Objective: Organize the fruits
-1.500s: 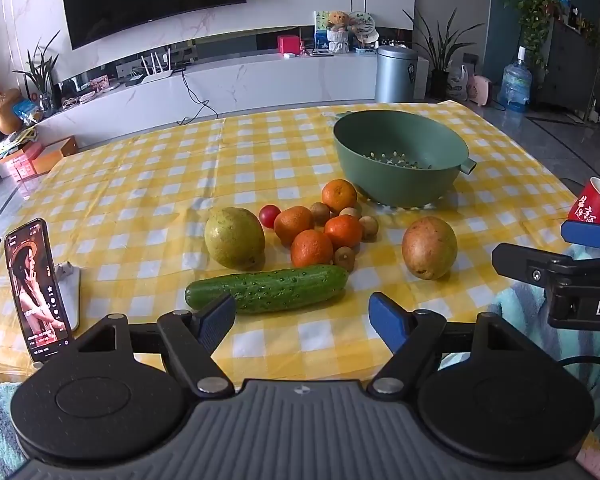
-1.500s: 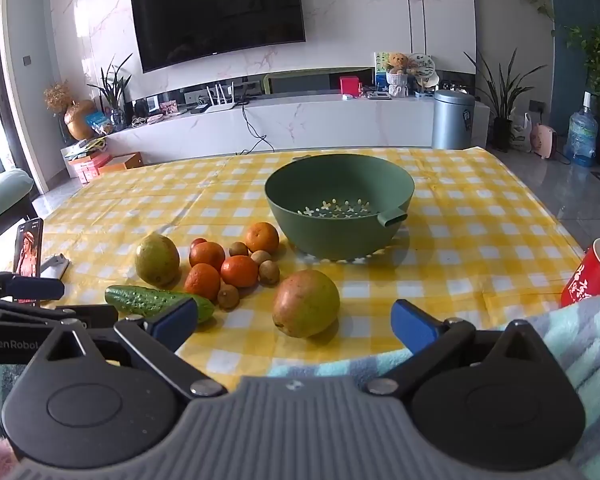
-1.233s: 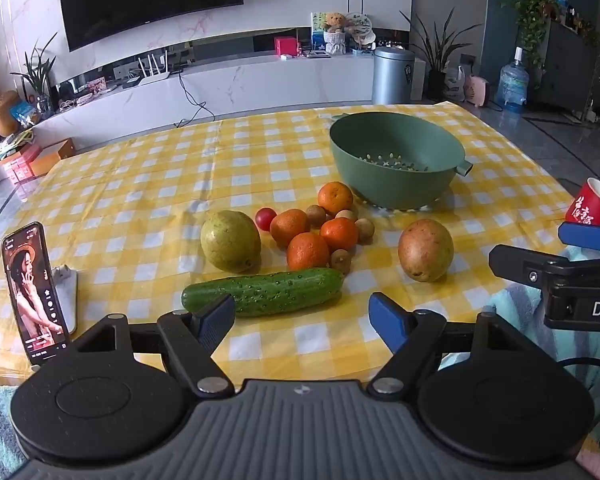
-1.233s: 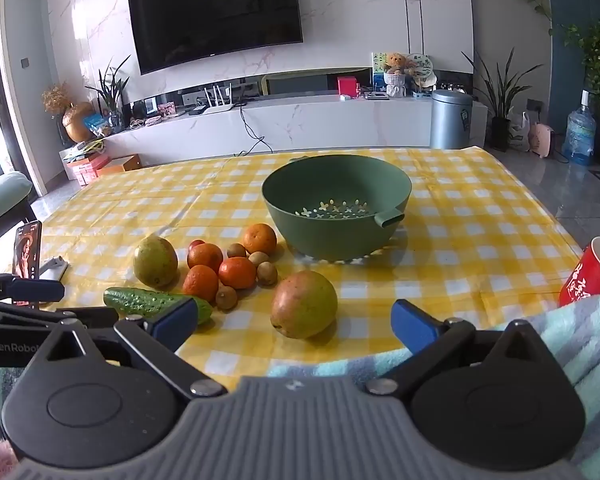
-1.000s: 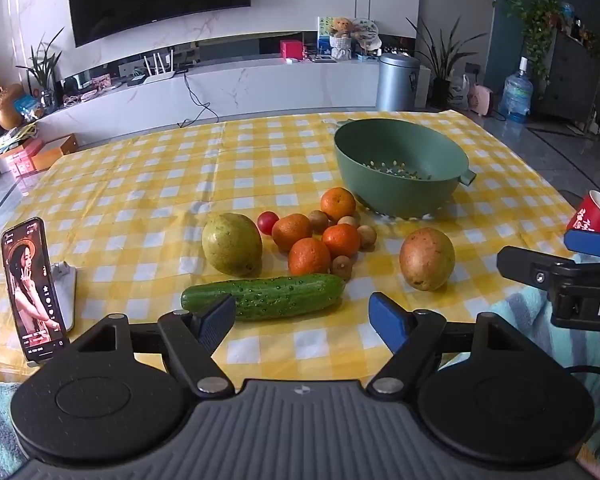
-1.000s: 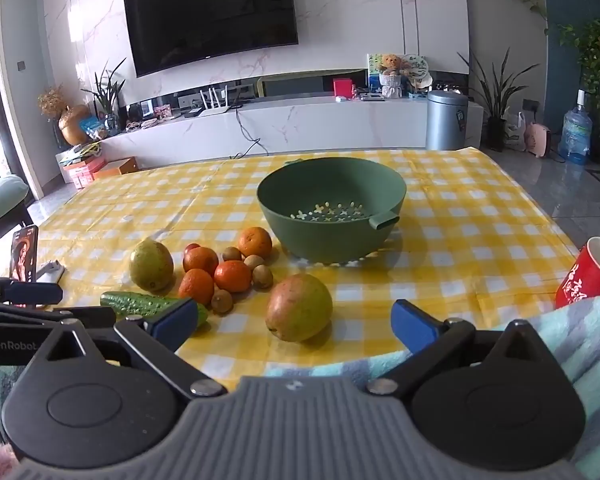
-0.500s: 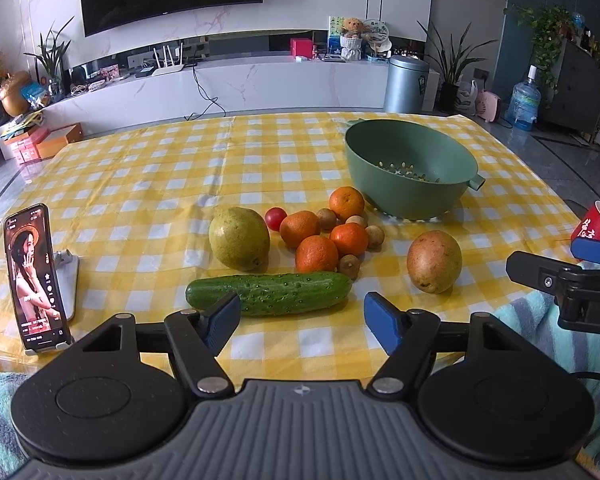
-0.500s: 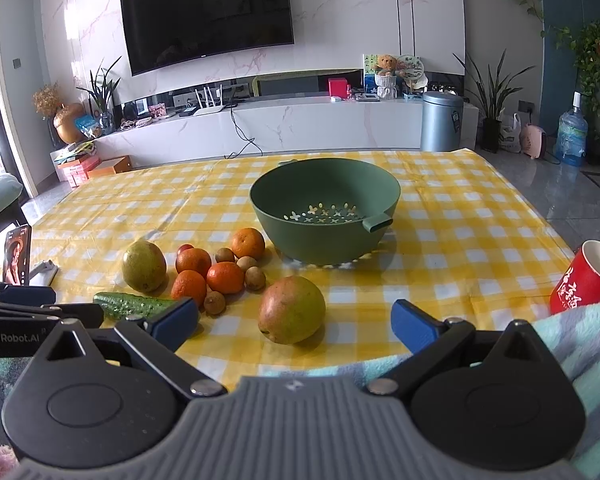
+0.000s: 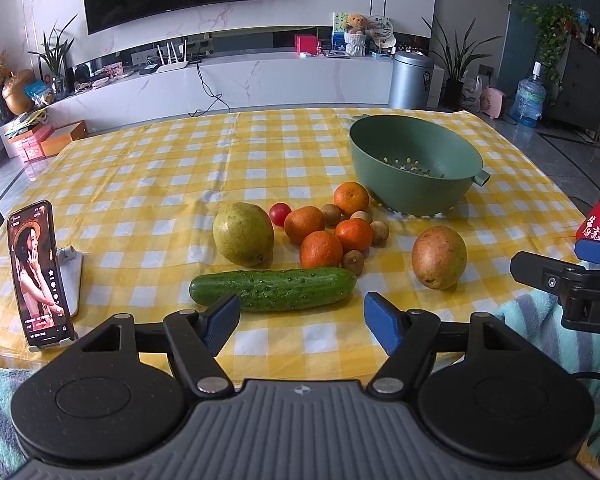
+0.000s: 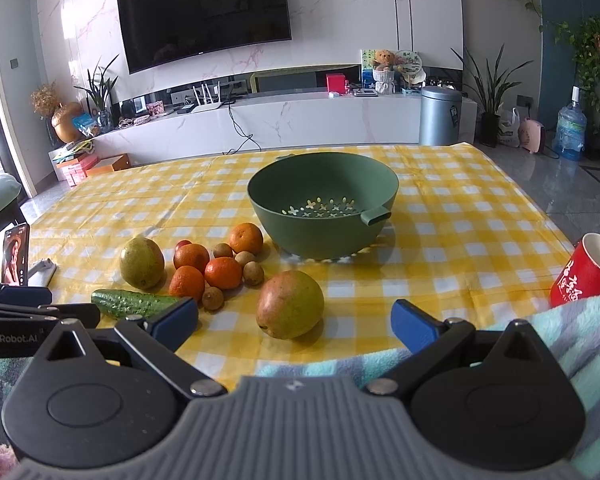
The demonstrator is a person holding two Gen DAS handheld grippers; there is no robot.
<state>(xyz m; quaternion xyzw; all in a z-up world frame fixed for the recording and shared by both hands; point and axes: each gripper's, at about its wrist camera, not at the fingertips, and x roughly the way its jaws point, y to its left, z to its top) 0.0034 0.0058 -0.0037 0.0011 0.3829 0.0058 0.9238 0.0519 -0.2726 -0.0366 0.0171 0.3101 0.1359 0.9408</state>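
Note:
Fruit lies loose on a yellow checked tablecloth [image 9: 148, 184]: a cucumber [image 9: 274, 289], a green pear [image 9: 243, 234], a mango [image 9: 439, 257], several tangerines [image 9: 320, 249], a cherry tomato [image 9: 280, 214] and small brown longans [image 10: 253, 273]. Behind them stands an empty green colander [image 9: 415, 164]. My left gripper [image 9: 302, 320] hovers open just short of the cucumber. My right gripper [image 10: 296, 322] is open too, with the mango [image 10: 290, 304] just beyond its fingertips. Neither touches any fruit.
A phone [image 9: 38, 272] stands on a holder at the table's near left edge. A red cup [image 10: 584, 276] sits at the near right, beside a striped fluffy blanket [image 10: 572, 332]. Beyond the table are a TV wall, a low cabinet and plants.
The left jaws have drawn in slightly. Both views have drifted a little, and no fruit has moved.

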